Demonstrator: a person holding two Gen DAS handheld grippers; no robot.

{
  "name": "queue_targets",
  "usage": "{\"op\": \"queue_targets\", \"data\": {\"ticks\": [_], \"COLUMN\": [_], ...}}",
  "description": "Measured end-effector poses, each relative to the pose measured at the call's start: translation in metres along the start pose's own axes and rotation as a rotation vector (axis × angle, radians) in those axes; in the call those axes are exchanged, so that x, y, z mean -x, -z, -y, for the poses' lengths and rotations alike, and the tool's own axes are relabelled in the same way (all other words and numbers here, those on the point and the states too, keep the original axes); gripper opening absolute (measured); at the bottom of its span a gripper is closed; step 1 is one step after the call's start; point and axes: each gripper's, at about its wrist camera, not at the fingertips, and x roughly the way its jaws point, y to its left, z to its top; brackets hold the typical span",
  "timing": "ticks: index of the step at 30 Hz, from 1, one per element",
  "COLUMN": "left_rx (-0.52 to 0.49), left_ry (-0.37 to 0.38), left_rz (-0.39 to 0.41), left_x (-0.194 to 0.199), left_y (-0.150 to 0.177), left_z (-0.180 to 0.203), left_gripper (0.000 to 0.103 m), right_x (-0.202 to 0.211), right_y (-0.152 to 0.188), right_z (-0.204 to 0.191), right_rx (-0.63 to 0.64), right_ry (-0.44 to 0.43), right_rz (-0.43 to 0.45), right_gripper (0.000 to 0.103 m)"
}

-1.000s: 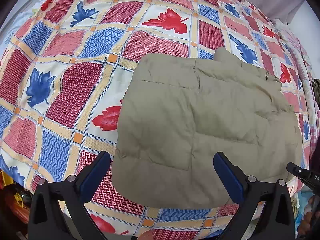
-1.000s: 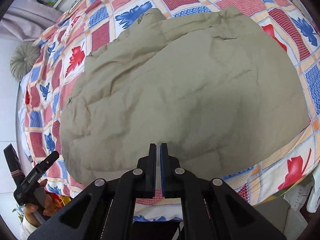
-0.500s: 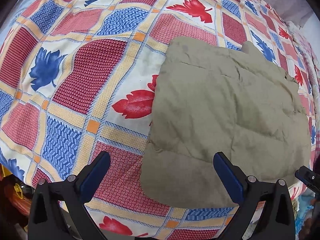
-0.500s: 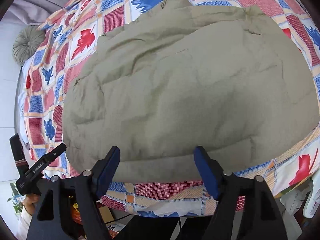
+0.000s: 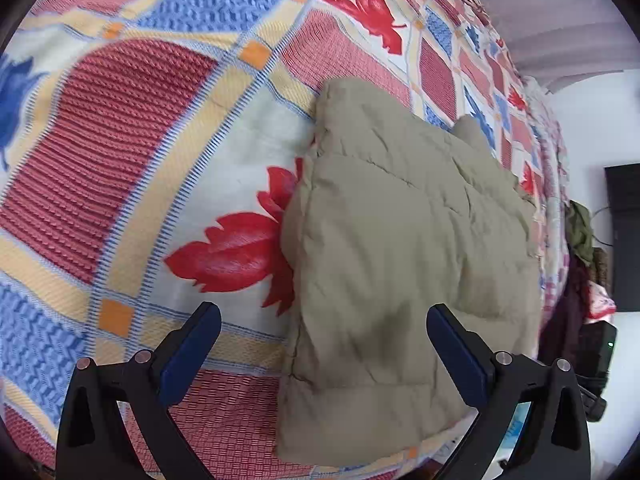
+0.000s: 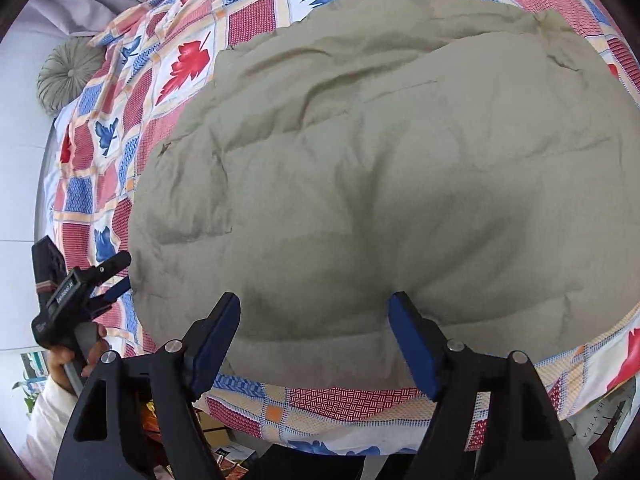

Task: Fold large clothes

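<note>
A khaki quilted jacket (image 5: 408, 240) lies folded into a thick pad on the bed's leaf-patterned cover (image 5: 120, 128). My left gripper (image 5: 322, 316) hangs open just above the jacket's near left edge: one blue finger over the cover, the other over the fabric. In the right wrist view the jacket (image 6: 380, 160) fills most of the frame. Over its near hem my right gripper (image 6: 314, 300) stands open, its pads apart from the cloth. The left gripper (image 6: 92, 280) also shows there at the jacket's left side, held by a hand (image 6: 72, 352).
The bed's front edge (image 6: 360, 412) runs just below the jacket's hem. A round grey cushion (image 6: 68, 74) lies at the far left corner. Hanging clothes (image 5: 580, 236) and a dark box (image 5: 596, 352) stand past the bed's right side. Clutter sits under the bed.
My right gripper went from shut to open and moved in over the jacket's near hem. My left gripper dropped lower and closer to the jacket's left edge, tilting further down.
</note>
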Motion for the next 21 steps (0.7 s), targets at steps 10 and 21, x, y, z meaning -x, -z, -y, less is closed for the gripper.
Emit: {"op": "queue_targets", "data": {"ticks": [10, 21], "left_rx": [-0.032, -0.116], "left_ry": [0.181, 0.134], "left_rz": [-0.123, -0.166], "left_x": [-0.049, -0.078], "left_y": [-0.016, -0.025], "left_z": [0.02, 0.05], "left_gripper": [0.103, 0.095], "right_x": [-0.009, -0.001], "right_y": [0.0, -0.005], "right_z": [0.0, -0.001], "right_rx": [0.004, 0.006], "right_ry": [0.01, -0.011], "right_rz": [-0.018, -0.069], "right_gripper": [0.079, 0.079]}}
